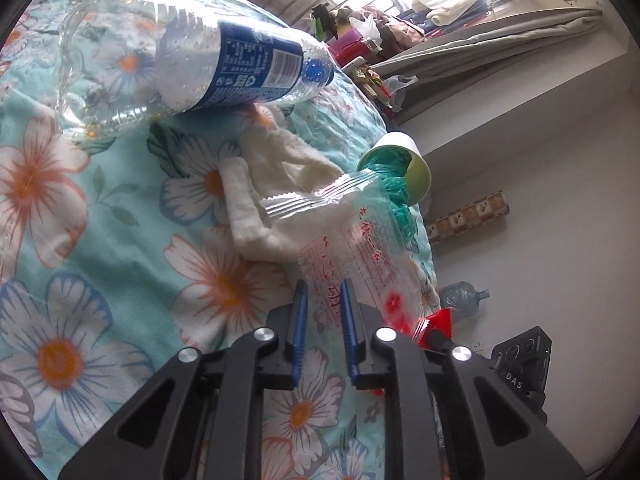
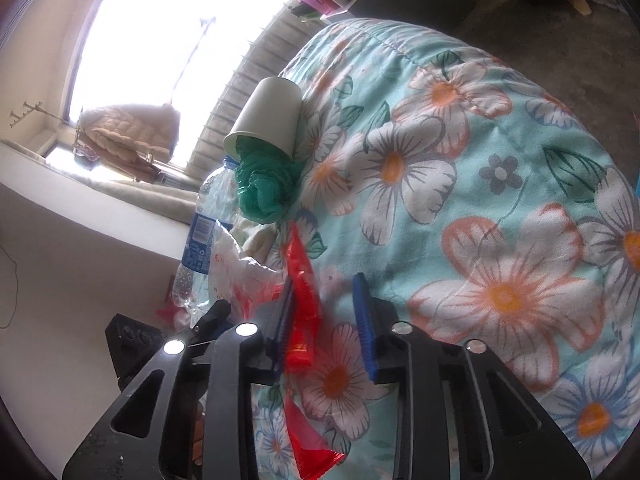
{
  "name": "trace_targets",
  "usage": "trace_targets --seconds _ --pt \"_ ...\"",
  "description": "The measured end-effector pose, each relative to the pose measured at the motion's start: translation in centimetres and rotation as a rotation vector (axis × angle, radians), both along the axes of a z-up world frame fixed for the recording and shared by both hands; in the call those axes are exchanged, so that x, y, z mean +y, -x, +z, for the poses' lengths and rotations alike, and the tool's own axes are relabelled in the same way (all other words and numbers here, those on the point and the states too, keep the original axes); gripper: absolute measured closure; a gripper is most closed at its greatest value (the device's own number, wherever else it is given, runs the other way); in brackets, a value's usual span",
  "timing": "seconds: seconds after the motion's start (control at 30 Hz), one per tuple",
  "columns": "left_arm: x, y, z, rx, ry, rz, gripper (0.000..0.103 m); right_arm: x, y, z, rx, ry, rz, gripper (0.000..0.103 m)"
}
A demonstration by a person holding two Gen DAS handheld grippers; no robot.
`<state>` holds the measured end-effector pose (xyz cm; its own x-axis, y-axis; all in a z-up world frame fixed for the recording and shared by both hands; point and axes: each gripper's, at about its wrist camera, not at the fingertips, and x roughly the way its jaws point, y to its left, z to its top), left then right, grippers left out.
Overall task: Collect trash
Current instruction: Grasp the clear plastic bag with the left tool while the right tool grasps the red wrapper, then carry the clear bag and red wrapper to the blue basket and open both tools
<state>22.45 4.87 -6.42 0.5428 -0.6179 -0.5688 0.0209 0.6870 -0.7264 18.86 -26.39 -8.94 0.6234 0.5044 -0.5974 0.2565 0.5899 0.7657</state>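
Note:
On a floral bedspread (image 1: 80, 208) lie an empty clear plastic bottle (image 1: 192, 60) with a blue label, a crumpled white cloth (image 1: 272, 176), a clear wrapper (image 1: 344, 240) with red print, and a tipped paper cup (image 1: 404, 160) with a green plastic bag (image 1: 396, 196) spilling out. My left gripper (image 1: 325, 296) is open, its fingers straddling the clear wrapper's near end. My right gripper (image 2: 325, 292) is open, with a red wrapper (image 2: 304, 312) between its fingers against the left pad. The cup (image 2: 268, 116), green bag (image 2: 264, 184) and bottle (image 2: 204, 236) show beyond it.
The bed's edge drops to a pale floor (image 1: 540, 220) at the right of the left wrist view, with a large water jug (image 1: 464, 300) and a black box (image 1: 524, 364) there. A cluttered window sill (image 1: 400, 20) and curtain (image 1: 500, 40) stand beyond.

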Motion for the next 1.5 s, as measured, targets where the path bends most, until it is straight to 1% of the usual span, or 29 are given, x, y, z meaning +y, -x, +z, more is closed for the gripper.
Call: trace_targets --seconds 0.03,0.1,0.27,0.4,0.67,0.83,1.07,1.23,1.4,1.5 --pt "0.0 0.0 0.1 -0.005 0.006 -0.001 0.092 0.1 -0.1 0.0 -0.002 -0.003 0.004 0.089" --pt "0.0 0.5 0.3 -0.018 0.01 -0.002 0.095 0.1 -0.1 0.0 -0.009 -0.011 0.008 0.094" --pt "0.2 0.8 0.8 -0.047 0.019 -0.002 0.1 0.1 0.1 0.5 -0.035 -0.005 0.006 0.098" --pt "0.2 1.0 1.5 -0.075 0.03 -0.009 0.103 -0.7 0.7 0.6 -0.041 0.001 -0.009 0.1" --pt "0.2 1.9 3.5 -0.149 0.064 -0.026 0.103 -2.5 2.4 0.6 -0.053 0.006 -0.055 0.1" --pt "0.0 2.7 5.5 -0.208 0.067 -0.048 0.103 -4.2 3.4 0.8 -0.091 -0.033 -0.086 0.1" --pt "-0.6 4.0 8.3 -0.29 0.041 -0.07 0.103 -6.0 5.1 1.7 -0.127 -0.043 -0.132 0.1" --pt "-1.6 4.9 10.1 -0.334 0.022 -0.097 0.103 -7.6 6.4 2.2 -0.153 -0.053 -0.176 0.1" --pt "-3.7 5.6 11.7 -0.377 0.001 -0.14 0.103 -9.6 8.5 3.1 -0.191 -0.044 -0.24 0.1" --pt "-5.4 5.8 12.3 -0.396 -0.008 -0.173 0.103 -11.4 10.5 3.6 -0.215 -0.034 -0.3 0.1"
